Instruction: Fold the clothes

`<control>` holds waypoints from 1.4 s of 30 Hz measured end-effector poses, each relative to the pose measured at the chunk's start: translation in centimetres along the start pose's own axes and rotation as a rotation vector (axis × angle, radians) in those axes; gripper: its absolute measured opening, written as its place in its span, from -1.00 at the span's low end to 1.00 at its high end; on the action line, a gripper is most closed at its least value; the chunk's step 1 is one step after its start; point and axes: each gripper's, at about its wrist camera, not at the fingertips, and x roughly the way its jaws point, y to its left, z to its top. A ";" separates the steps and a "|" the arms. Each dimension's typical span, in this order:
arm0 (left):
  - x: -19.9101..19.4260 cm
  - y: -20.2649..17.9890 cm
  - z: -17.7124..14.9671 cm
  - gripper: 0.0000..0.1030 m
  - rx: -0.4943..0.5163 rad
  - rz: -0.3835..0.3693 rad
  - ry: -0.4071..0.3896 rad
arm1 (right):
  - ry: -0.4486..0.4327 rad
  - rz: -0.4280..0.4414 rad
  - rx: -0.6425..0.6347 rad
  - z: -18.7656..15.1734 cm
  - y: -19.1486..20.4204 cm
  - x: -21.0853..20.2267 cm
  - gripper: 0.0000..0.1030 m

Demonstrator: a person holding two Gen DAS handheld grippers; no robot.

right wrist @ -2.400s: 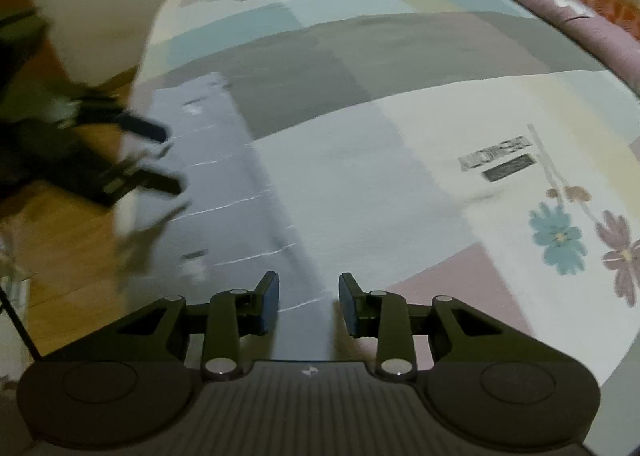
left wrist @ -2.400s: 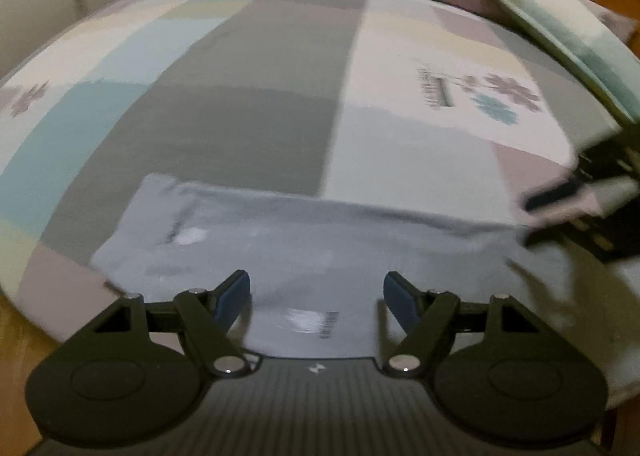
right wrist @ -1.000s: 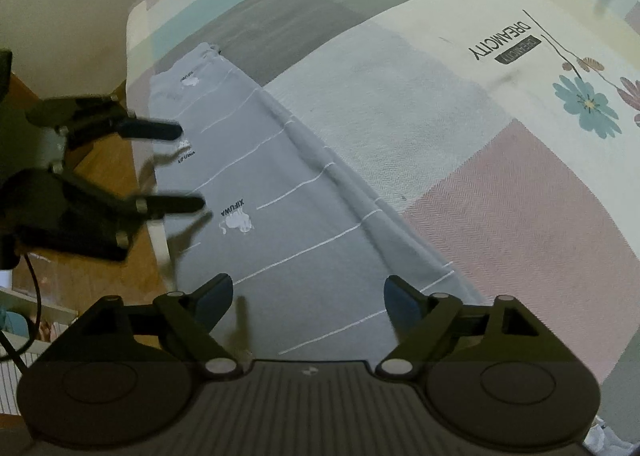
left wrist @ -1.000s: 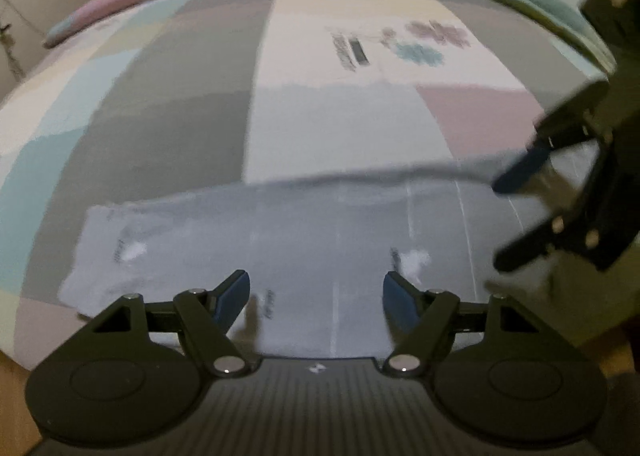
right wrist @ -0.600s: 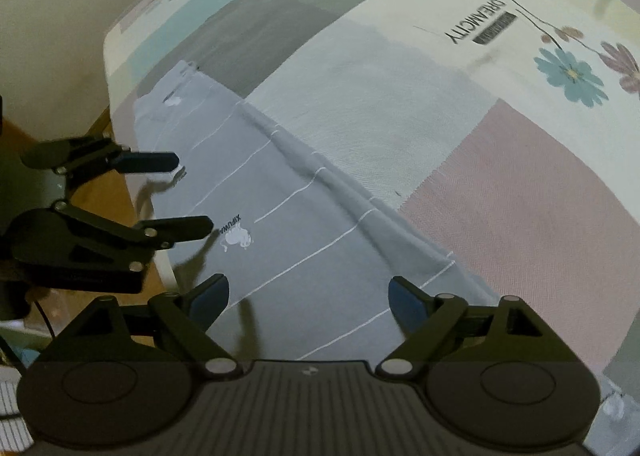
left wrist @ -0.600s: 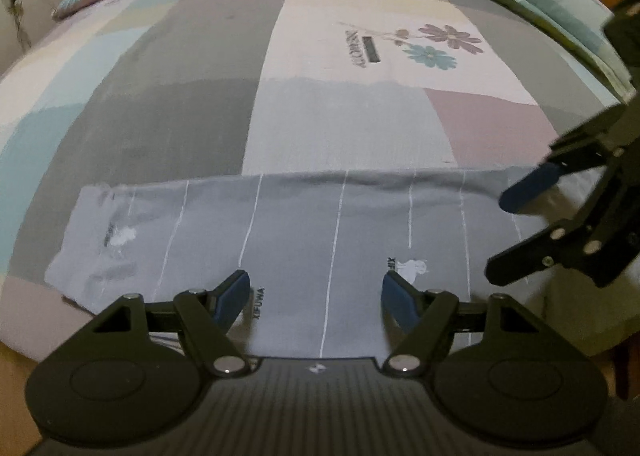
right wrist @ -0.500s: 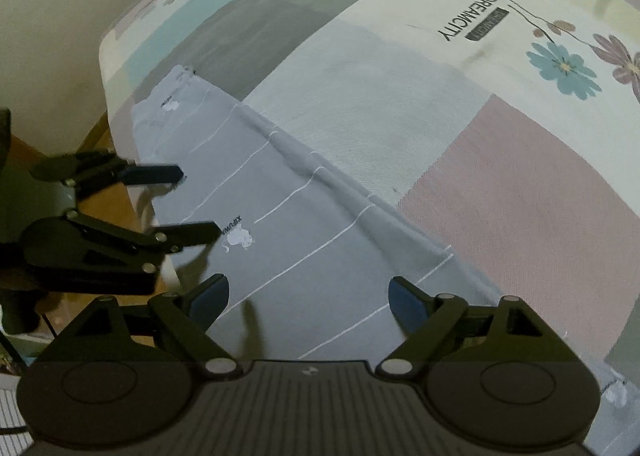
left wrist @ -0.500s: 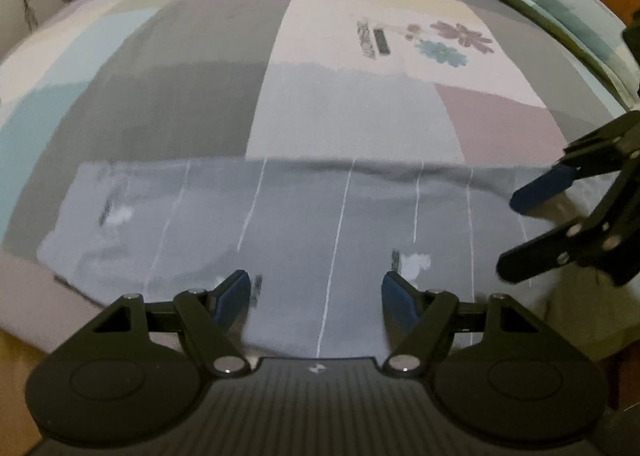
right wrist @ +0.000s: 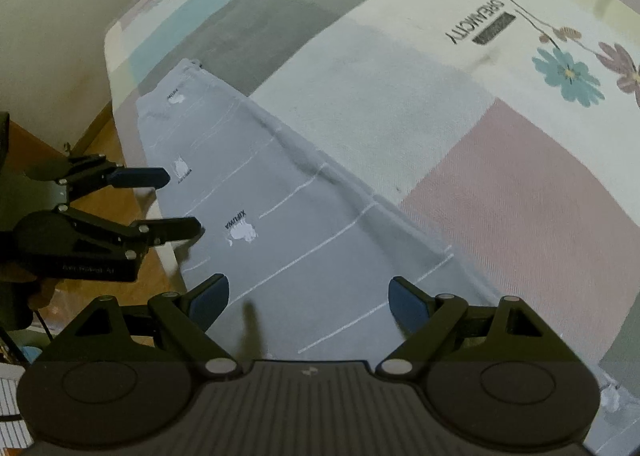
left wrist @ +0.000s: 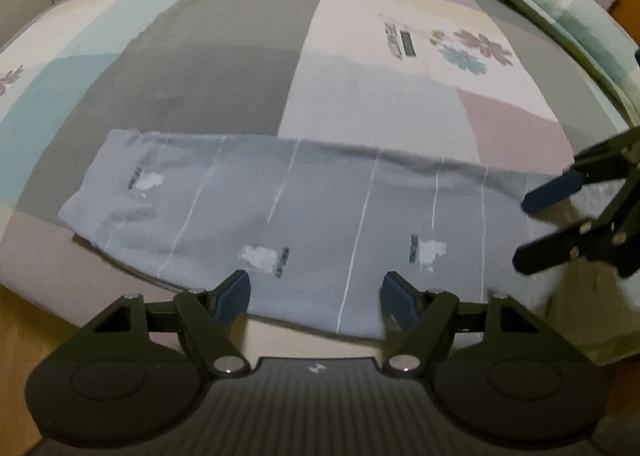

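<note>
Since half a second ago the left tool (left wrist: 315, 292) has drawn back slightly, so the near hem of the grey garment (left wrist: 320, 208) now shows ahead of its tips. Both tools stand wide open and hold nothing; the right tool (right wrist: 308, 300) hovers over the strip's right end. The garment lies flat in a long band along the bed (left wrist: 224, 68) edge, just ahead of both tools. It looks thin, soft and limp, so I would pinch the corners or near hem. Its small print (right wrist: 236, 221) seems to read "XIPUWA"; the sheet (right wrist: 476, 22) reads "DREAMCITY".
</note>
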 end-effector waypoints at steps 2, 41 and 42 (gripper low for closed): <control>0.1 -0.1 0.2 0.43 0.001 0.007 0.001 | 0.000 -0.004 -0.010 0.1 0.0 -0.1 0.75; 2.1 4.0 4.8 0.46 -0.154 0.040 -0.098 | 0.042 0.031 -0.059 0.0 0.6 0.7 0.95; 1.5 4.2 4.5 0.46 -0.166 0.031 -0.101 | 0.038 0.025 -0.068 0.2 0.7 0.5 0.93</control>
